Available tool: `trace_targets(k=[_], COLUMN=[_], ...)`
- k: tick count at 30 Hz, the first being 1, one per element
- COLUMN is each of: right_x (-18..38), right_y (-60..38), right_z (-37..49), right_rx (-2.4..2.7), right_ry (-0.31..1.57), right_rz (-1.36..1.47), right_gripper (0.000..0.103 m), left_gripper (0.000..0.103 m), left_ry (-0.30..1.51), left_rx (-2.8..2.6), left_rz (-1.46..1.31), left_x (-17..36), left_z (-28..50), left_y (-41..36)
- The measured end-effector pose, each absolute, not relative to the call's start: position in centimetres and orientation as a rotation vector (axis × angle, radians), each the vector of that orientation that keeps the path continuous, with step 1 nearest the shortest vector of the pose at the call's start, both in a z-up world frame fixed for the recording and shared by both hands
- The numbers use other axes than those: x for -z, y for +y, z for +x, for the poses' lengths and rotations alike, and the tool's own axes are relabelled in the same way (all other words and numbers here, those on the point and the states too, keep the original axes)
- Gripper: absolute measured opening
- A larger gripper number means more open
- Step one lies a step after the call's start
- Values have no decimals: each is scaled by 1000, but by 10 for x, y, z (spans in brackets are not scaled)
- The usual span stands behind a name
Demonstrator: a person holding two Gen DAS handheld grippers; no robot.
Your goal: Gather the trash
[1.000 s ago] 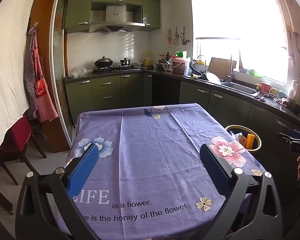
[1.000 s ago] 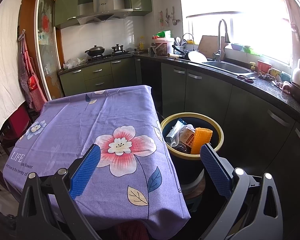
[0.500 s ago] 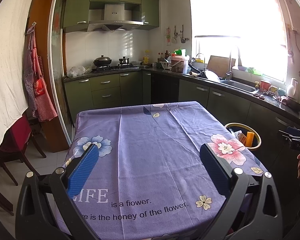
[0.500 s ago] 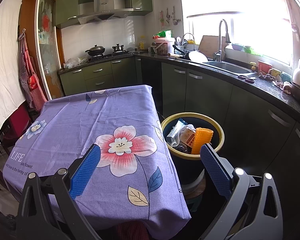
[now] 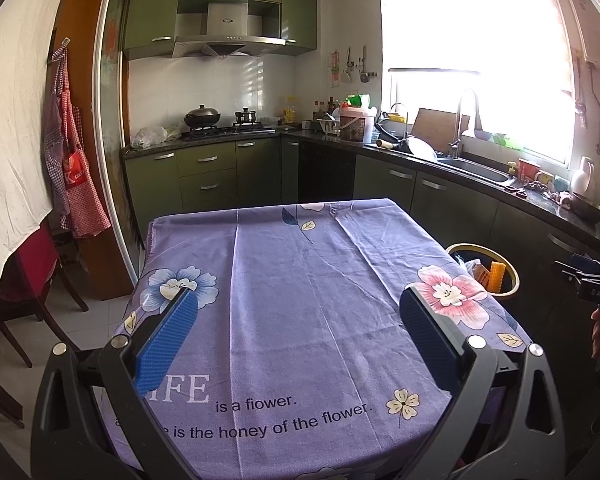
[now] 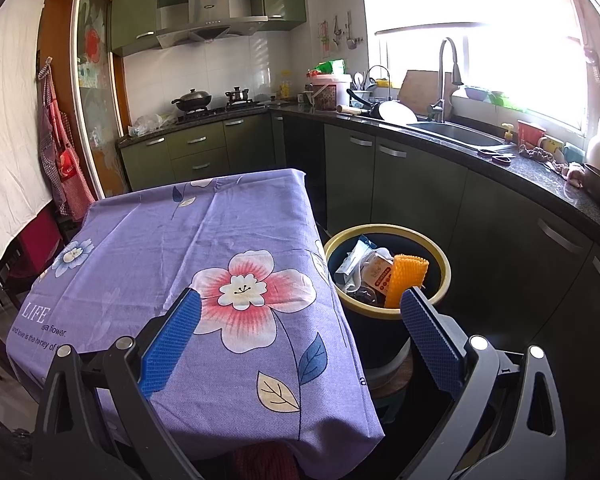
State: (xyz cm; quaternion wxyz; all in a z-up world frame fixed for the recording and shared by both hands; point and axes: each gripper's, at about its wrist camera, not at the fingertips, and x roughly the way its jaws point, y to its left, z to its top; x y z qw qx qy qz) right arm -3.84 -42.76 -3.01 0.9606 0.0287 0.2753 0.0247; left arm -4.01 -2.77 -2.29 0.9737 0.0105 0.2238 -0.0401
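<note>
Over a table draped in a soft purple cloth (image 5: 300,300), the left gripper (image 5: 300,320) hangs with its two fingers spread wide and nothing between them. Each finger carries a flat, oblong blue pad (image 5: 168,336) with a fine ribbed grain, set on a matte black frame with round silver bolts. The cloth is creased in straight fold lines and printed with a blue flower, a pink flower, small cream blossoms and dark lettering; its top holds nothing.

The right gripper (image 6: 300,320) is likewise open and empty, its blue pads (image 6: 430,340) wide apart. It sits over the cloth's near right corner, where the fabric falls in a loose fold past the table edge.

Just beside that edge, on the floor, stands the bin (image 6: 440,264): a round, dark tub with a smooth yellow rim. The trash lies inside it: an orange foam net sleeve (image 6: 404,282) with a bumpy mesh surface standing upright, a crumpled white and red wrapper (image 6: 376,272) beside it, and a silvery blue foil packet (image 6: 350,258) leaning against the rim. In the left view the bin (image 5: 508,276) shows to the right of the table, the orange sleeve (image 5: 496,276) poking up.

Behind run glossy green cabinets (image 6: 204,148) with bar handles, a speckled dark counter (image 6: 540,172) and a steel sink (image 6: 456,136) with a curved tap. A checked apron (image 5: 74,184) hangs at left.
</note>
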Motion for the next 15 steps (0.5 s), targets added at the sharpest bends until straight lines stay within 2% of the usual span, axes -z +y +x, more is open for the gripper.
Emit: trace_targets(k=[8,15], right_x=[33,38], right_y=[-425,-418], right_z=[-36,-20], right_rx=[-51,-65], right_ry=[562,587], right_rz=[59,40], right_gripper=[98,98], left_gripper=[96,96], left_ry=[459,519], left_rx=[73,60], left_rz=[30,22], left_x=[24,37], left_z=[-32,9], left_y=[-29,-14])
